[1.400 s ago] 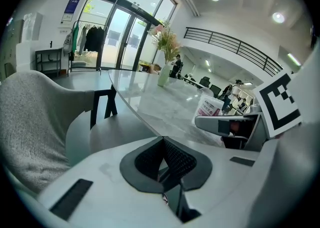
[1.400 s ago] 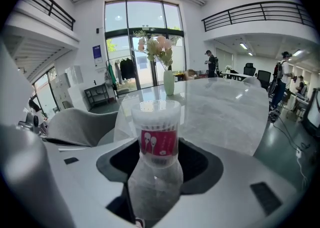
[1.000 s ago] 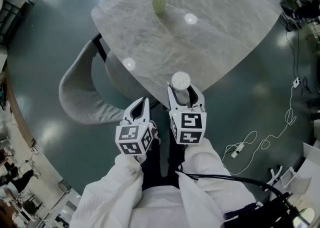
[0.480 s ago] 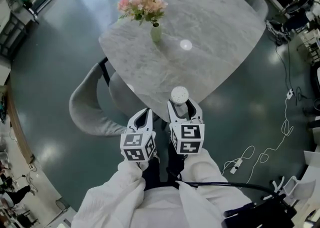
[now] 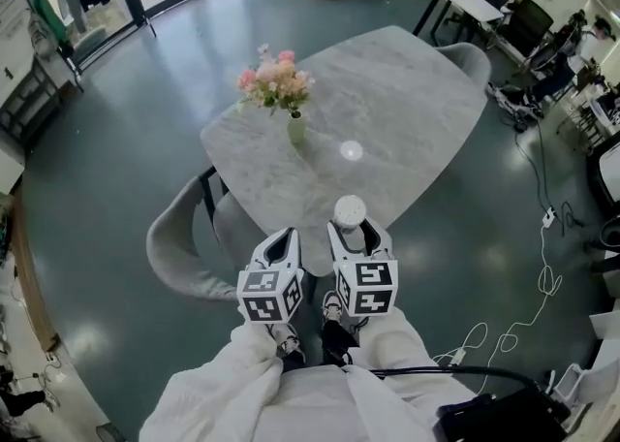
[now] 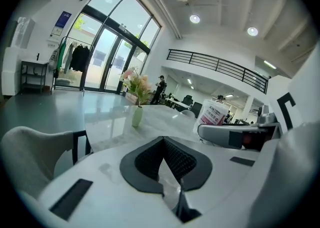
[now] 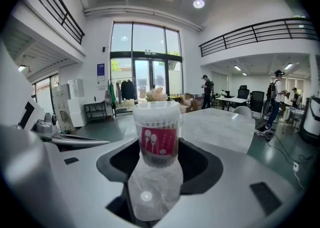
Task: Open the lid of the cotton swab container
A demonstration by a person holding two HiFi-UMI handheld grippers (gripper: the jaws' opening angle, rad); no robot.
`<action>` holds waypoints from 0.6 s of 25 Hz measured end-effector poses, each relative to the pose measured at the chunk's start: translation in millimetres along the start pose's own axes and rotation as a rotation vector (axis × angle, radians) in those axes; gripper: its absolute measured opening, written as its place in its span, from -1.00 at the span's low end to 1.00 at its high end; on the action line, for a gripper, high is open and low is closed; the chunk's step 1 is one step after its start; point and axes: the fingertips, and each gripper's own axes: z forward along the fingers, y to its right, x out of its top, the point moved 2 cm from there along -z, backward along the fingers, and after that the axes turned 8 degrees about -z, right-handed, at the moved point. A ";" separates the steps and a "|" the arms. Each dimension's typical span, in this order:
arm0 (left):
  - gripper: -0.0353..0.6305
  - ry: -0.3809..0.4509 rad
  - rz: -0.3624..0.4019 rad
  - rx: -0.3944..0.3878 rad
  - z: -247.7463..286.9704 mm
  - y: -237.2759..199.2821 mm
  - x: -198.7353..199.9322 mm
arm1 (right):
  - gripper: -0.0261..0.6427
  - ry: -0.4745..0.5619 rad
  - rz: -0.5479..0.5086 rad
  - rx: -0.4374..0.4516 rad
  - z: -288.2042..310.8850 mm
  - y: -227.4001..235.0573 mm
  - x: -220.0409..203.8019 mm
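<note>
The cotton swab container (image 7: 156, 132) is a clear round tub with a red label and a white lid (image 5: 349, 211), which sits shut on it. My right gripper (image 7: 156, 172) is shut on the tub's lower half and holds it upright in the air, near the table's near edge in the head view. The right gripper (image 5: 351, 233) and left gripper (image 5: 282, 242) hang side by side. The left gripper (image 6: 163, 147) is shut with nothing between its pads. In the left gripper view the container (image 6: 213, 113) shows at the right.
A grey marble table (image 5: 387, 110) stands ahead, with a vase of pink flowers (image 5: 294, 126) on it. Grey chairs stand at its near left (image 5: 179, 246) and far right (image 5: 467, 58). White cables (image 5: 542, 280) trail over the floor at the right.
Both grippers have risen together, still side by side, with the container kept in the right one. The head view has swung up and takes in more of the room.
</note>
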 end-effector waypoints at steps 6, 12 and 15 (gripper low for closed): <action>-0.88 0.020 0.012 -0.035 2.5 20.3 23.2 | -0.05 0.032 0.003 0.010 -10.6 8.9 21.4; -0.88 0.059 0.050 -0.069 10.1 42.2 51.5 | -0.04 0.070 0.011 0.007 -15.0 23.7 40.1; -0.88 0.073 0.077 -0.079 16.0 51.7 60.5 | -0.04 0.075 0.011 0.010 -15.0 32.0 43.1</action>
